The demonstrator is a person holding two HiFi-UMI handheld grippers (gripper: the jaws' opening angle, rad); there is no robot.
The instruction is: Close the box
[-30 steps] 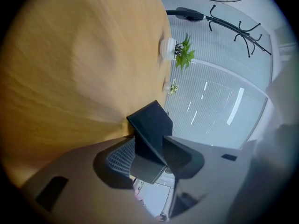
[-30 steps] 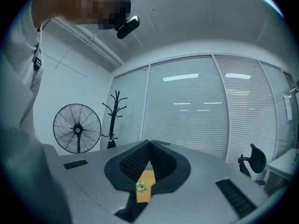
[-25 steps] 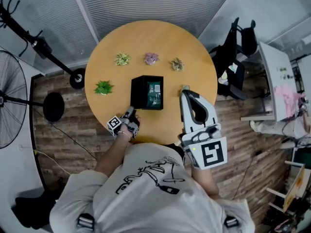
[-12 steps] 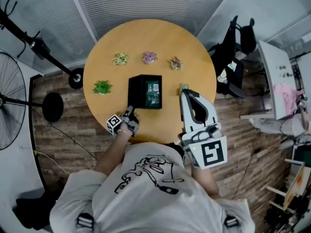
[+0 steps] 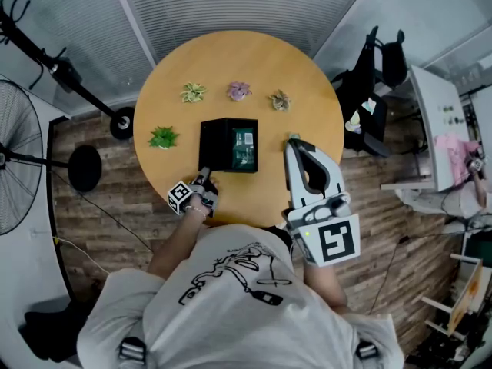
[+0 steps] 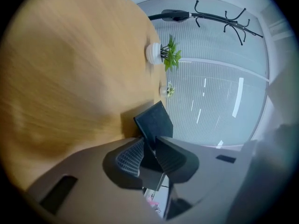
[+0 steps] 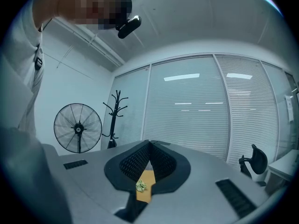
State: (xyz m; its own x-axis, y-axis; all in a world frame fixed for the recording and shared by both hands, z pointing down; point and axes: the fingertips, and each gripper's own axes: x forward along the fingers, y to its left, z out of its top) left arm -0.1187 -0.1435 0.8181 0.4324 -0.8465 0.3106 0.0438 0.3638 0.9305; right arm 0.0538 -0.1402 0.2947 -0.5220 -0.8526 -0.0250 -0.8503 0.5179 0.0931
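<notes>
no readable text, labels or numbers

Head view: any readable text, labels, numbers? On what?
No readable text anywhere.
Big marker cube, small marker cube: square code patterns, no letters.
Shirt print: scrawled drawing, illegible.
Green card in box: print too small.

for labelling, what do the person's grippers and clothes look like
Left gripper: grey body, black ribbed pads, black-and-white marker cube; its jaws have just been closing onto the black box's flap. Right gripper: pale grey, same pads and cube. White short-sleeved T-shirt, black line drawing.
</notes>
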